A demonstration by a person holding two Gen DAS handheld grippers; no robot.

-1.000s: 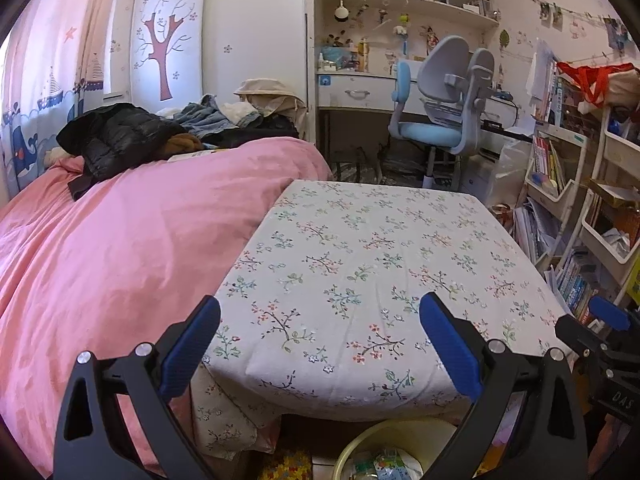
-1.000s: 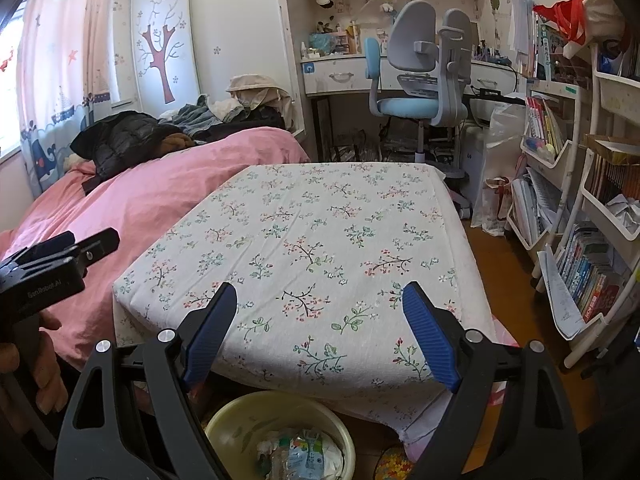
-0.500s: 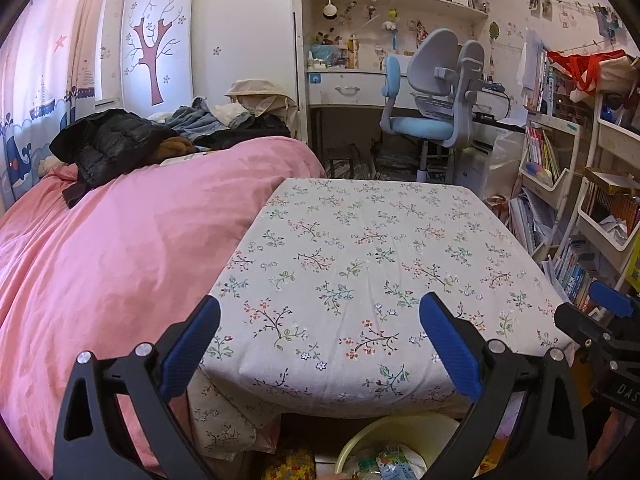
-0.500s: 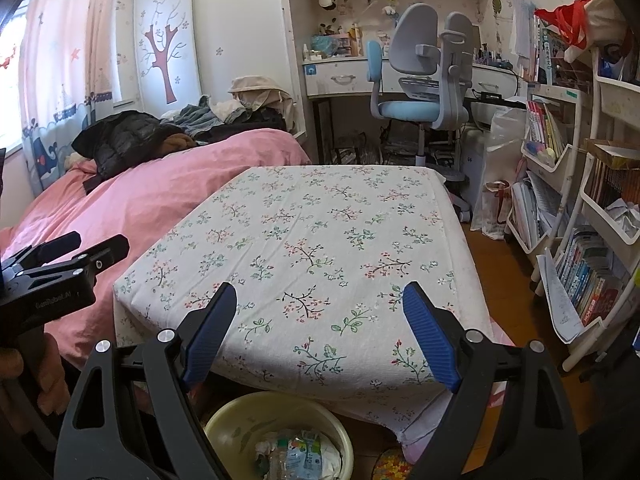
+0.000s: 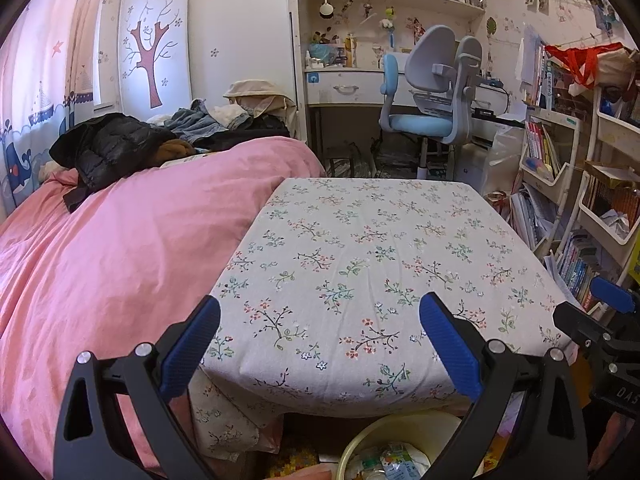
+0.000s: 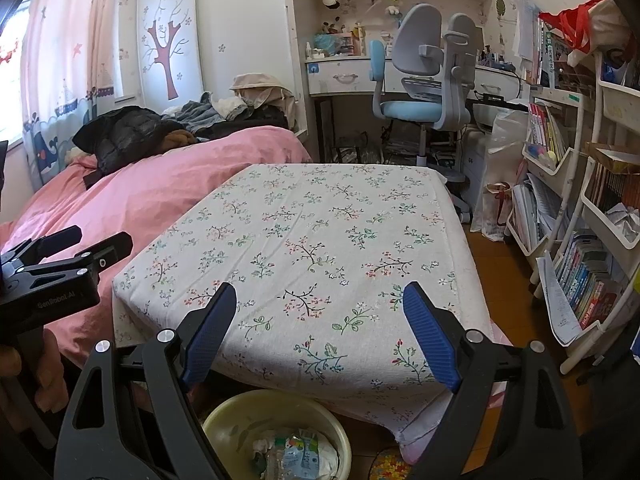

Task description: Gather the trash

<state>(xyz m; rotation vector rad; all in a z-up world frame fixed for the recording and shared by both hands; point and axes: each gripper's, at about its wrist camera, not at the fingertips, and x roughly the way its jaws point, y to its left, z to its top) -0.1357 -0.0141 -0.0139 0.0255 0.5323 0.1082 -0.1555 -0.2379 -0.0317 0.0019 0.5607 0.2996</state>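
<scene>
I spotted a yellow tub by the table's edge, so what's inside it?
The yellow basin holds crumpled wrappers and a clear plastic bottle. Whatever lies underneath that pile is covered, and the gripper frames hide part of the rim.

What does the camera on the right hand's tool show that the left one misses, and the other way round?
Only the right wrist view shows the wooden floor beside the table, the person's hand gripping the left gripper from the side, and most of the yellow basin with its trash.

Only the left wrist view shows the right gripper from the side, at its right edge, and only the basin's rim.

Both show the floral tablecloth, pink bedcover, blue chair, and open jaws holding nothing.
</scene>
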